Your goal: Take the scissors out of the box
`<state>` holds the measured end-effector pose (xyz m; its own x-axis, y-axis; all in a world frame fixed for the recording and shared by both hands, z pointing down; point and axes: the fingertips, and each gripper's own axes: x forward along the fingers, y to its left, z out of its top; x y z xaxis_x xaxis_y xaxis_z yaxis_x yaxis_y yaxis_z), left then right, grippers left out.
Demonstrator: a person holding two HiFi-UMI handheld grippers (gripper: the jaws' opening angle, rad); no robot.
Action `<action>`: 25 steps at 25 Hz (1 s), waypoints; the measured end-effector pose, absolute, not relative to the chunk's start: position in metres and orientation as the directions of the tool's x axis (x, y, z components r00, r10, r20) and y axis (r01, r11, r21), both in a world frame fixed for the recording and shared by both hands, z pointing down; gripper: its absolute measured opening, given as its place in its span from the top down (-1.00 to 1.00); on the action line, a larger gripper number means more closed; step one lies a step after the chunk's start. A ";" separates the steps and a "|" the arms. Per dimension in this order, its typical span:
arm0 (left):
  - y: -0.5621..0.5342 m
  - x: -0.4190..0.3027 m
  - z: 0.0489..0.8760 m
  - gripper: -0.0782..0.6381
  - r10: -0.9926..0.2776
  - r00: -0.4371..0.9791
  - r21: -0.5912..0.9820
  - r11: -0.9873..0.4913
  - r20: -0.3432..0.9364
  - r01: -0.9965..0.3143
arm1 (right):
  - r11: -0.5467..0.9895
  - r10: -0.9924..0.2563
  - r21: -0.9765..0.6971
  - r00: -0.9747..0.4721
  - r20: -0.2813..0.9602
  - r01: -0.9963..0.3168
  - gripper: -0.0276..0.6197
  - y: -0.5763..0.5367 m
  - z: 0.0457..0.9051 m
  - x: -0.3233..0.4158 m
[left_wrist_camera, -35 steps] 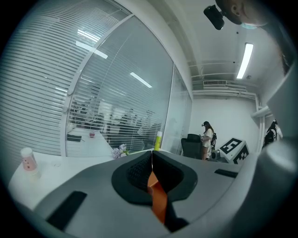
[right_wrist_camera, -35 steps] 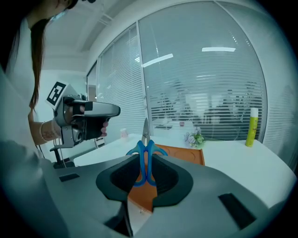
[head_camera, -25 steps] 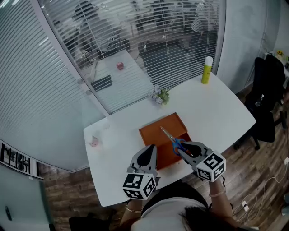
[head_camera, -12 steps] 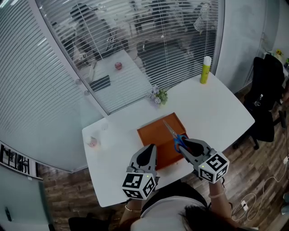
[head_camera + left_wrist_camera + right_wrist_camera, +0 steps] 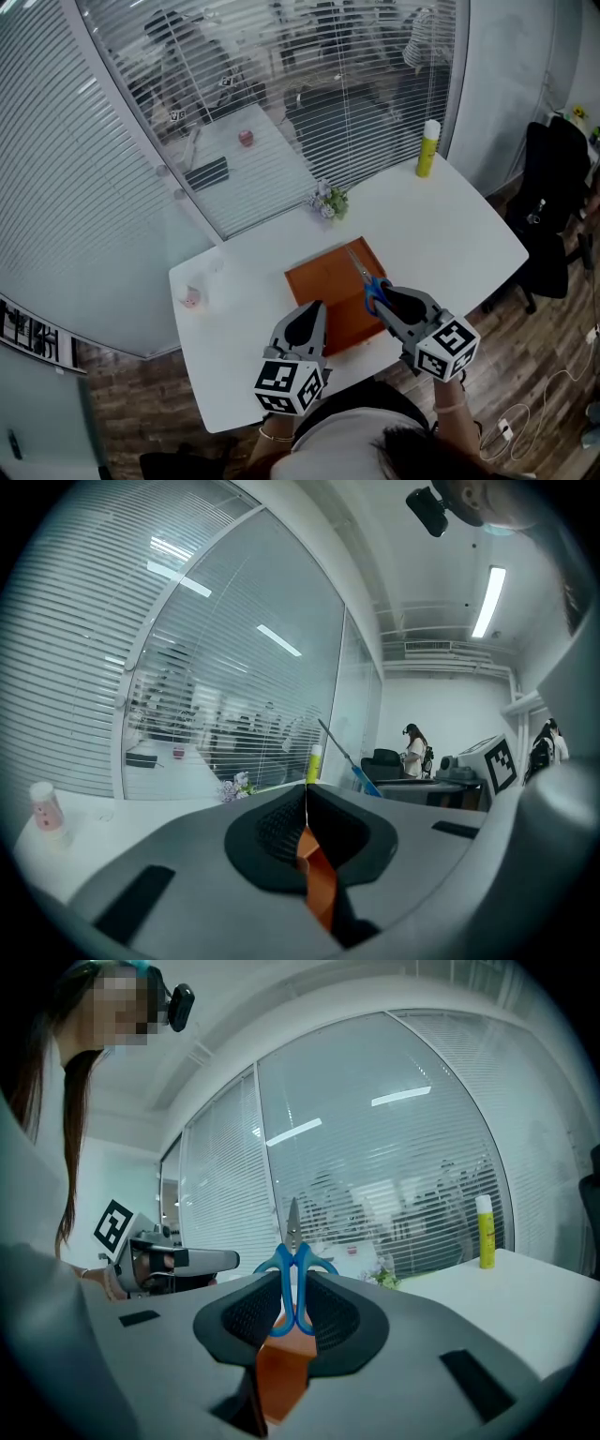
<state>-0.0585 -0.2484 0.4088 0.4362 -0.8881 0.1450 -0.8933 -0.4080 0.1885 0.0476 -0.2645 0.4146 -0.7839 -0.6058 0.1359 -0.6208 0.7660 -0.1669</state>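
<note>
The scissors [image 5: 367,280] are gripped by their blue handles in the right gripper [image 5: 384,298], whose jaws are clamped on the loops. They sit over the right side of the orange box [image 5: 323,279], blades closed and pointing away from the person toward the box's far right wall. In the right gripper view the scissors [image 5: 292,1227] stand upright between the pads of the right gripper [image 5: 293,1281], and the box shows as an orange patch below the handles, so they are lifted above its floor.

The right gripper reaches roughly level over the box's near right corner, its marker cube toward the person and a wrist just behind it. The left gripper [image 5: 312,307] lies alongside, at the near edge of the box toward its left corner, also pointing away from the person. The left gripper [image 5: 306,797] has its pads pressed together with nothing in them; only a strip of orange box shows through the gap beneath.

Beyond the far side of the box a small bunch of flowers [image 5: 328,200] sits by the glass wall, and farther right a yellow glue stick [image 5: 428,147] stands upright. Well to the left of the box is a small pink bottle [image 5: 191,298], all on the white table [image 5: 459,234].

Only the head view gives this layout. Only the left gripper view shows a person [image 5: 413,749] standing far off.
</note>
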 end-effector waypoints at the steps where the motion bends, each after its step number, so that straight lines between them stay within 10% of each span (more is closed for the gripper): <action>1: -0.249 -0.059 0.409 0.73 -0.888 0.436 0.189 -0.408 0.145 -0.893 | 0.764 -0.609 -0.167 -0.783 0.132 -0.623 0.58 -0.265 0.413 0.047; 25: -0.257 -0.063 0.412 0.73 -0.880 0.450 0.194 -0.421 0.149 -0.886 | 0.761 -0.618 -0.149 -0.776 0.129 -0.631 0.58 -0.271 0.413 0.039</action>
